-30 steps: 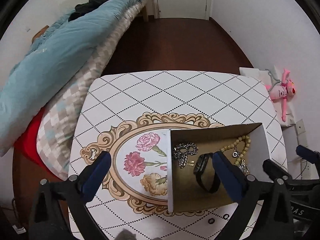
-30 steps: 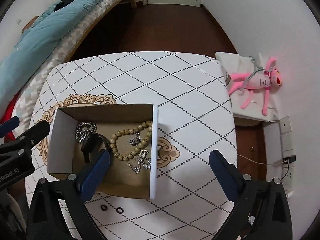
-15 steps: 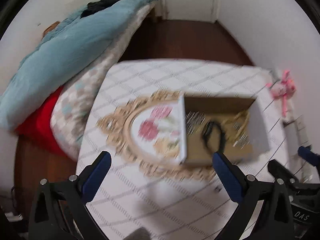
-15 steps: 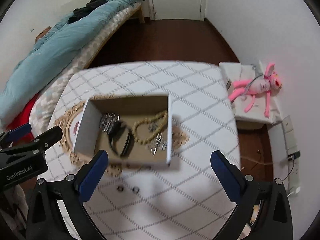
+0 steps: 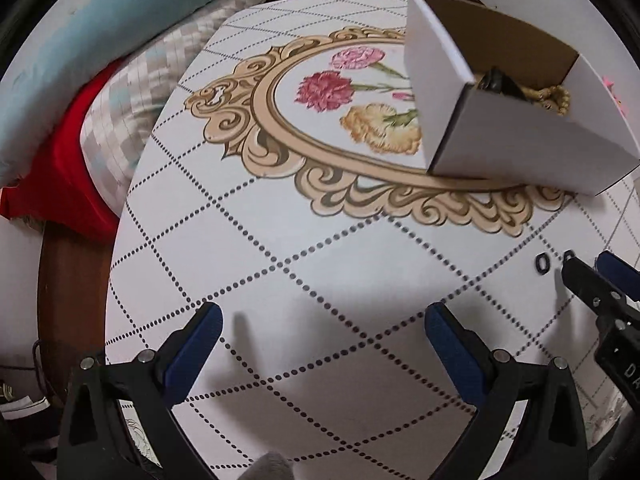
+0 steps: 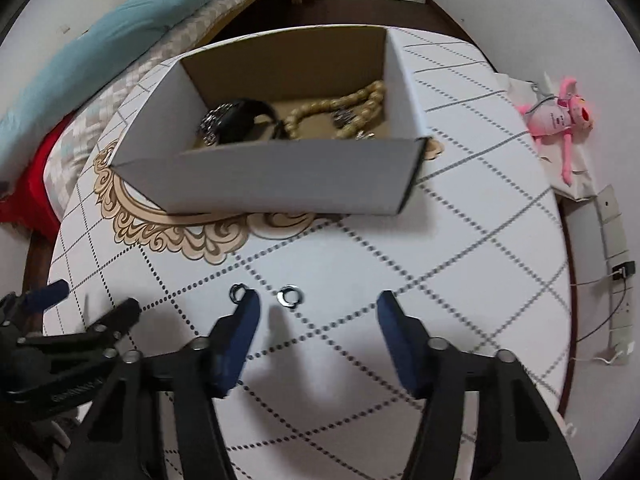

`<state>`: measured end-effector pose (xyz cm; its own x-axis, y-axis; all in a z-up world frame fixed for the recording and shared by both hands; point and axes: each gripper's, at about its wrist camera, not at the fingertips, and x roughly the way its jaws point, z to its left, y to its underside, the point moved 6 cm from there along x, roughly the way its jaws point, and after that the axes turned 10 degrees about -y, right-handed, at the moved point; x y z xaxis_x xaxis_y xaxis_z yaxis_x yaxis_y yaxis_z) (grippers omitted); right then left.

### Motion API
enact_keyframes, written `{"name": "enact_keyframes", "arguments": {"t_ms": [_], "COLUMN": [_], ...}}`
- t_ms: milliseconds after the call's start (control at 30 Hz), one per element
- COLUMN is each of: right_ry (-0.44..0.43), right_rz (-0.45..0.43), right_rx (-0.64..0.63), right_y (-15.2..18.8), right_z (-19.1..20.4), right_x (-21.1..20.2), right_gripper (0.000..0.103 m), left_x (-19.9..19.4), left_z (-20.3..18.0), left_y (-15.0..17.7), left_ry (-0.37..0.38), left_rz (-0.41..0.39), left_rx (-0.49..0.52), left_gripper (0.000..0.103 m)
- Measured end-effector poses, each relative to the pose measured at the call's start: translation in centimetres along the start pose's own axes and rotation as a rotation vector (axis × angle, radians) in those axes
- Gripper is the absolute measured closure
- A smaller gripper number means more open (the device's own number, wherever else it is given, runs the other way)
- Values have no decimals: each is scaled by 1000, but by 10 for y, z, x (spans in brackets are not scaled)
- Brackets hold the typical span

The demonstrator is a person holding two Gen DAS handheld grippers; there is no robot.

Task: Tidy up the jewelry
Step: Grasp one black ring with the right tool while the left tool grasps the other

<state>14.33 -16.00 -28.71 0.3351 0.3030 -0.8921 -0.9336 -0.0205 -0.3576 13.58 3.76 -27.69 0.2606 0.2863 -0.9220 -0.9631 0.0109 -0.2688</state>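
Observation:
Two small metal rings lie on the patterned table [image 6: 460, 160] in front of a white cardboard box [image 6: 280, 176]. One ring [image 6: 291, 295] lies between the fingers of my right gripper [image 6: 318, 308], whose jaws are closing without touching it. The other ring [image 6: 238, 292] peeks out beside the left fingertip [image 6: 248, 308]. Inside the box lie a black watch [image 6: 244, 120], a beaded bracelet [image 6: 344, 108] and a silver chain [image 6: 212, 120]. My left gripper [image 5: 322, 320] hangs open over bare table, left of the rings [image 5: 542, 264] and below the box [image 5: 500, 132].
A bed with a teal duvet [image 6: 120, 40] and a red cloth [image 5: 64, 168] borders the table's left side. A pink plush toy [image 6: 560, 116] lies on a white bag off the right edge, near a wall socket with cables [image 6: 620, 272].
Both grippers have dropped toward the table's near part, and the box has slid up in both views. The right jaws have narrowed around one ring. The left jaws stay wide.

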Motion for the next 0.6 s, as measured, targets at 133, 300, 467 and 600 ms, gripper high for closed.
{"name": "enact_keyframes", "arguments": {"t_ms": [133,300,467,600], "right_ry": [33,84,57,34], "right_rz": [-13,-44,-42,-81], "right_rx": [-51,-104,-85,-11], "right_y": [2,4,3,2], "right_z": [9,18,14,-7], "right_x": [9,9,8,-13], "right_gripper": [48,90,90,90], "left_x": [1,-4,-19,-33], "left_z": [1,-4,-18,-40], "left_y": [1,-2,-7,-11], "left_ry": [-10,-26,-19,46], "left_rz": [-12,-32,-77,-92], "left_rx": [-2,15,43,40], "left_gripper": [0,0,0,0]}}
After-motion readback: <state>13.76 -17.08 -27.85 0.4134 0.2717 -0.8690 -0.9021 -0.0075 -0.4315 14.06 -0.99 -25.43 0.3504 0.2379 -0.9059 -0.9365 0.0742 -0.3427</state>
